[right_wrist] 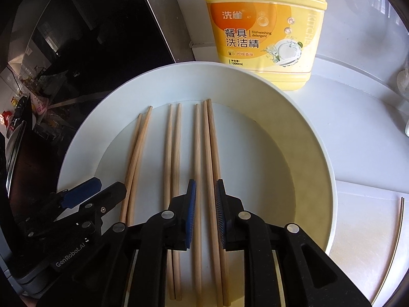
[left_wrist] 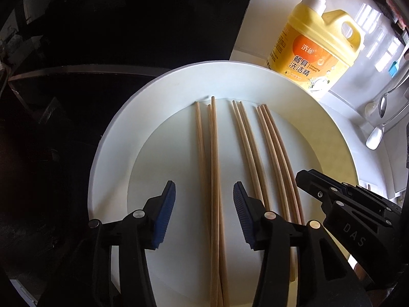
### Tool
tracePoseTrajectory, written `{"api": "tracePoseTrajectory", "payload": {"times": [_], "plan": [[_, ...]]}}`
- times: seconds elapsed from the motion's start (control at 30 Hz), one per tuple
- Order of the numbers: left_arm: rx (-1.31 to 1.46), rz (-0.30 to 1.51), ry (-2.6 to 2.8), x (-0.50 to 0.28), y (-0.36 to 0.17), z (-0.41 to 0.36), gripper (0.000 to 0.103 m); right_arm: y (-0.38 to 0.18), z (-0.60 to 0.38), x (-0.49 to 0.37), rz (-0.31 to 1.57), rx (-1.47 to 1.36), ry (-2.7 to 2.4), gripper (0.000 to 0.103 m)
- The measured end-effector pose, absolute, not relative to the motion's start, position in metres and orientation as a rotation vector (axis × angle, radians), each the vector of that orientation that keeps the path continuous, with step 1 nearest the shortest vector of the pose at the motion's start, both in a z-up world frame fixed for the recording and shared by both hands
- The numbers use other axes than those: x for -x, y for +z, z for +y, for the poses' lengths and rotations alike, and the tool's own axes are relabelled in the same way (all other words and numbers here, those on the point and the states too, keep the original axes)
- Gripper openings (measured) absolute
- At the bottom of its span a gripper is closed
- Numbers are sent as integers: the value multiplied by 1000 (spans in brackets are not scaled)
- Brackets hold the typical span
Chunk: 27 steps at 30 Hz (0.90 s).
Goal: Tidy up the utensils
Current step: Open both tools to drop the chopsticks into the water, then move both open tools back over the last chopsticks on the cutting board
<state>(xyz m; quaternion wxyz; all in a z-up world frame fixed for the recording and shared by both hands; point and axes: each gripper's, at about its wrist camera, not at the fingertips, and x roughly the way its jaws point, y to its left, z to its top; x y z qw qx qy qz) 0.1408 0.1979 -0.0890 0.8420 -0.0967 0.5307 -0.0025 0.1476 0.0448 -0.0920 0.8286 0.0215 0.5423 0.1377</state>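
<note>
My left gripper (left_wrist: 204,204) hangs over the plate (left_wrist: 112,138), jaws apart, pads clear of the chopsticks (left_wrist: 214,179) lying between them; nothing held. My right gripper (right_wrist: 205,199) sits narrow, a slim gap, with chopsticks (right_wrist: 209,153) running between its pads (right_wrist: 192,204); I can't tell if they pinch. All chopsticks lie flat on the plate in three loose groups, roughly parallel. Detergent bottle (right_wrist: 260,30) stands just behind the plate; spoons (left_wrist: 378,128) to the right.

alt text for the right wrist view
Seven light wooden chopsticks lie side by side on a round white plate, with the right gripper straddling some, jaws slightly apart. A yellow dish detergent jug stands behind the plate.
</note>
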Motion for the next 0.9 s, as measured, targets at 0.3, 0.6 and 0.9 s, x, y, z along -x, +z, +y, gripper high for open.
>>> {"api": "tracePoseTrajectory", "payload": {"times": [0.3,0.6,0.9], "plan": [[191,1089,30,-128,-76,201,61,-79,37,-136,1112,-60,304,25],[184,1049,60,-105,-61,201,67,-67,31,-117,1086,-58,312,38],[181,1013,102,-77,-42,197,80,-52,19,-90,1053,-55,331,51]]}}
